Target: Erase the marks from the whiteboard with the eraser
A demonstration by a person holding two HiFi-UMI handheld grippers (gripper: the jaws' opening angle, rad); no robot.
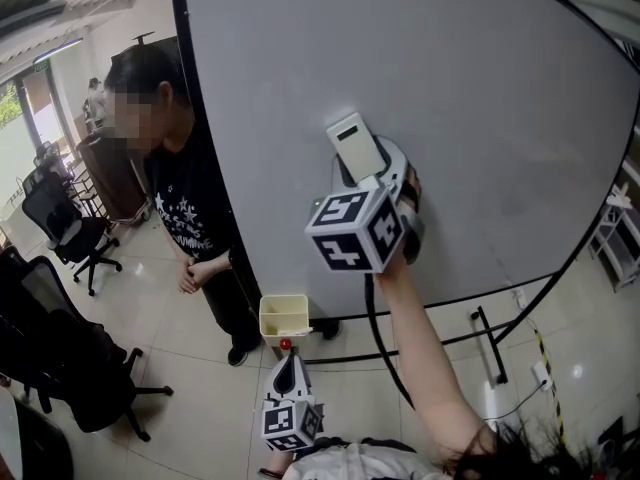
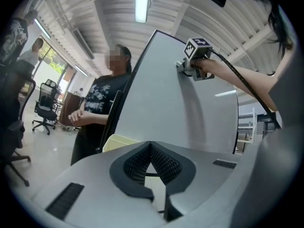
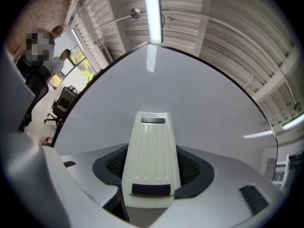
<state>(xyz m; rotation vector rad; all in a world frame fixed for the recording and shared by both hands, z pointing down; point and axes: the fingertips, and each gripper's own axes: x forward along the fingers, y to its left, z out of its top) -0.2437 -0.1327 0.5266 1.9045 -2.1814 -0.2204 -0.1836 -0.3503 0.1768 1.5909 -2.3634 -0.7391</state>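
The whiteboard (image 1: pixel 440 98) stands upright in a black frame, and I see no marks on its grey-white face. My right gripper (image 1: pixel 378 173) is raised against it, shut on a white eraser (image 1: pixel 356 145) whose long body points up along the board. In the right gripper view the eraser (image 3: pixel 152 158) sits between the dark jaws and lies against the whiteboard (image 3: pixel 199 103). My left gripper (image 1: pixel 291 372) hangs low near the floor, jaws shut and holding nothing. In its own view the left gripper (image 2: pixel 151 148) aims up at the whiteboard (image 2: pixel 156 103) and the right gripper (image 2: pixel 188 66).
A person in a black T-shirt (image 1: pixel 190 208) stands at the board's left edge with hands clasped. A pale yellow tray (image 1: pixel 284 316) sits at the board's foot, just above my left gripper. Black office chairs (image 1: pixel 70 233) stand at the left. The board's stand legs (image 1: pixel 490 343) spread across the tiled floor.
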